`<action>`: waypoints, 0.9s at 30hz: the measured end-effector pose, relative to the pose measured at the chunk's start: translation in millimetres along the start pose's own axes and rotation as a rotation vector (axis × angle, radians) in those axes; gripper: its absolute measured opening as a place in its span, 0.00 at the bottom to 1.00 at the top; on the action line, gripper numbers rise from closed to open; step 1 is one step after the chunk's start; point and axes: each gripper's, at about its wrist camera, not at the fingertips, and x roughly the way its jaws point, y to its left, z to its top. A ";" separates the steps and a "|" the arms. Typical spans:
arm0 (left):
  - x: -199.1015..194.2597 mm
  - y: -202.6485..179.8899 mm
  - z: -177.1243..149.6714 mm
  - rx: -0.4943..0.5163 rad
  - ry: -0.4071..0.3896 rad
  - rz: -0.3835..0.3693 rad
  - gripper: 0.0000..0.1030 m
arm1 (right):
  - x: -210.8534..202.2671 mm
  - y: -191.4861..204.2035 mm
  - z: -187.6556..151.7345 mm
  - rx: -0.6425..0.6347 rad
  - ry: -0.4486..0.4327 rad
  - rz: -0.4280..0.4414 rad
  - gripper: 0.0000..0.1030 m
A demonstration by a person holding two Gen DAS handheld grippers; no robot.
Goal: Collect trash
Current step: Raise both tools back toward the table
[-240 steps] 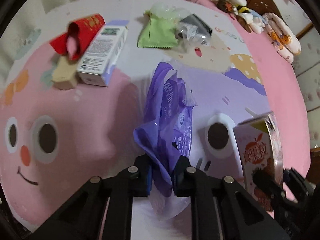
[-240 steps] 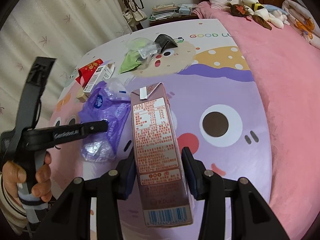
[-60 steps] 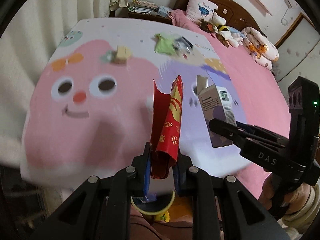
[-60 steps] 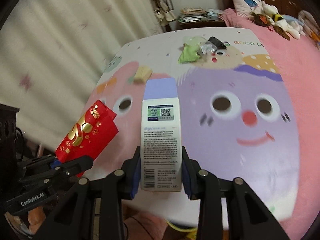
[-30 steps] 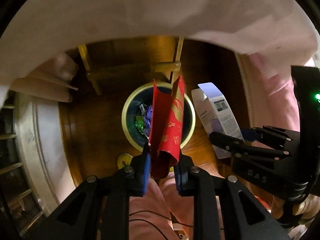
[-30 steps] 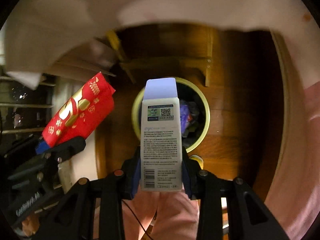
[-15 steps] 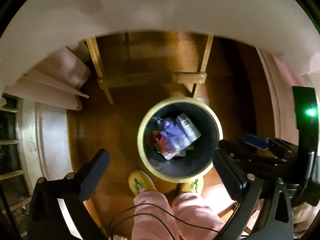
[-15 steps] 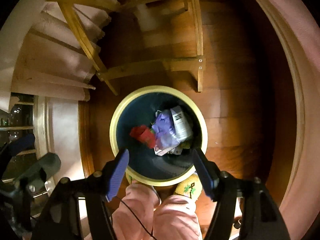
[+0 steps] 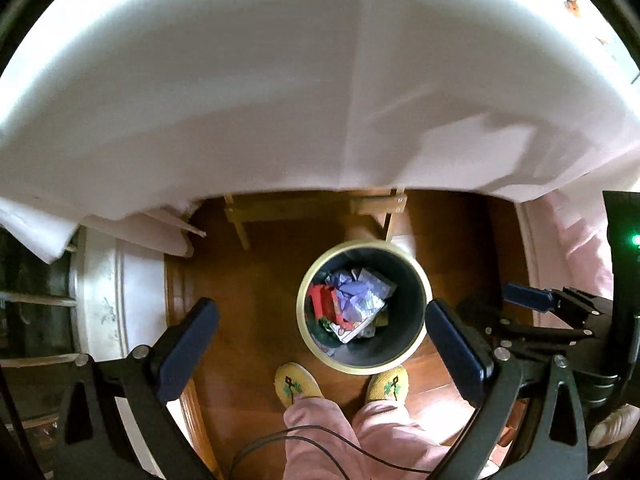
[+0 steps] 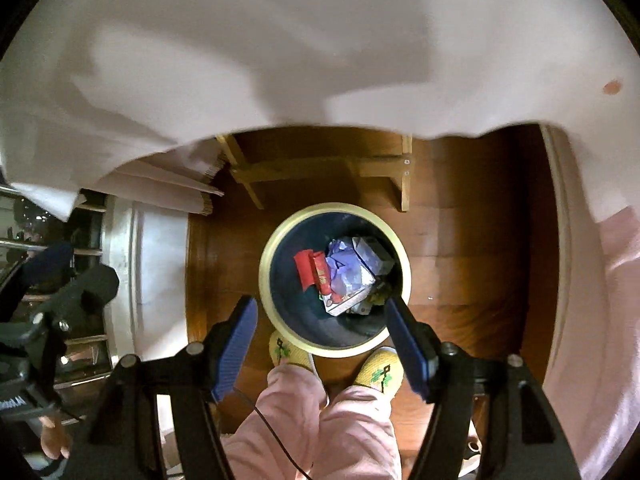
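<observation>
Two tools hang above a round bin point(image 9: 416, 344) that stands on the wooden floor point(image 9: 256, 280), both pointing steeply down. Seen from the left wrist, the left tool point(image 9: 320, 344) has its jaws spread as wide as they go, having just been opening; nothing sits between them, and the bin shows in the gap. To the left of it, a white panel point(image 9: 136, 280) rises from the floor beside the dark wood.

Inside the bin, which has a pale yellow rim and dark walls, the trash lies in a heap. A red envelope point(image 9: 322, 302) rests at the left side, crumpled purple plastic point(image 9: 354, 298) lies in the middle, and a white and purple box point(image 9: 376, 286) lies toward the upper right, touching the plastic. Some smaller scraps beneath them cannot be made out clearly.

Just below the bin, two yellow slippers point(image 9: 296, 386) with green marks point toward it, with pink trouser legs point(image 9: 360, 436) above them and a thin black cable point(image 9: 320, 432) crossing the cloth. A wooden frame point(image 9: 312, 210) stands beyond the bin, under the hanging edge of a white cloth point(image 9: 280, 80) that fills the top of both views.

Further right, the right tool point(image 10: 322, 342) also has its jaws standing apart after just opening, with nothing clamped; from its own camera the bin sits between and just above the blue pads point(image 10: 236, 346). At the right edge a pink cover point(image 10: 616, 320) hangs down.
</observation>
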 end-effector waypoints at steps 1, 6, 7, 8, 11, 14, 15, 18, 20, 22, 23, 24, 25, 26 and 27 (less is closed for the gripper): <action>-6.9 -0.3 0.7 0.003 -0.009 0.003 0.99 | -6.7 2.1 -0.3 -0.001 -0.003 0.004 0.65; -59.7 1.6 5.6 0.006 -0.056 0.019 0.99 | -43.2 15.3 -4.0 -0.021 -0.011 0.022 0.65; -68.4 3.0 6.8 0.000 -0.060 0.019 0.99 | -51.3 18.7 -5.2 -0.031 -0.013 0.025 0.65; -78.1 4.3 7.3 -0.008 -0.063 0.019 0.99 | -60.3 22.0 -6.6 -0.043 -0.017 0.028 0.65; -108.5 9.3 9.1 -0.021 -0.070 0.013 0.99 | -86.6 30.8 -10.6 -0.078 -0.034 0.033 0.65; -137.3 12.2 11.3 -0.009 -0.072 0.022 0.99 | -113.2 36.2 -12.2 -0.106 -0.052 0.042 0.65; -149.8 12.6 13.8 -0.003 -0.079 0.031 0.99 | -121.3 37.6 -12.1 -0.112 -0.061 0.046 0.65; -184.0 14.2 21.5 0.013 -0.119 0.062 0.99 | -150.7 40.9 -9.0 -0.134 -0.112 0.054 0.65; -205.0 11.7 29.3 0.023 -0.151 0.079 0.99 | -174.2 42.0 -2.1 -0.155 -0.179 0.048 0.65; -225.3 10.2 39.1 0.034 -0.190 0.104 0.99 | -193.7 41.4 6.9 -0.166 -0.238 0.044 0.65; -236.5 9.5 45.6 0.034 -0.215 0.119 0.99 | -202.6 40.5 12.0 -0.170 -0.260 0.044 0.65; -244.1 8.6 51.4 0.032 -0.230 0.125 0.99 | -209.3 40.0 16.3 -0.171 -0.275 0.045 0.65; -253.3 8.9 60.0 0.028 -0.250 0.129 0.99 | -217.7 39.2 22.5 -0.172 -0.292 0.047 0.65; -261.0 10.0 67.9 0.022 -0.266 0.131 0.99 | -224.9 38.5 28.4 -0.172 -0.309 0.049 0.65; -269.1 11.4 77.5 0.010 -0.287 0.134 0.99 | -230.1 38.8 33.2 -0.173 -0.322 0.050 0.65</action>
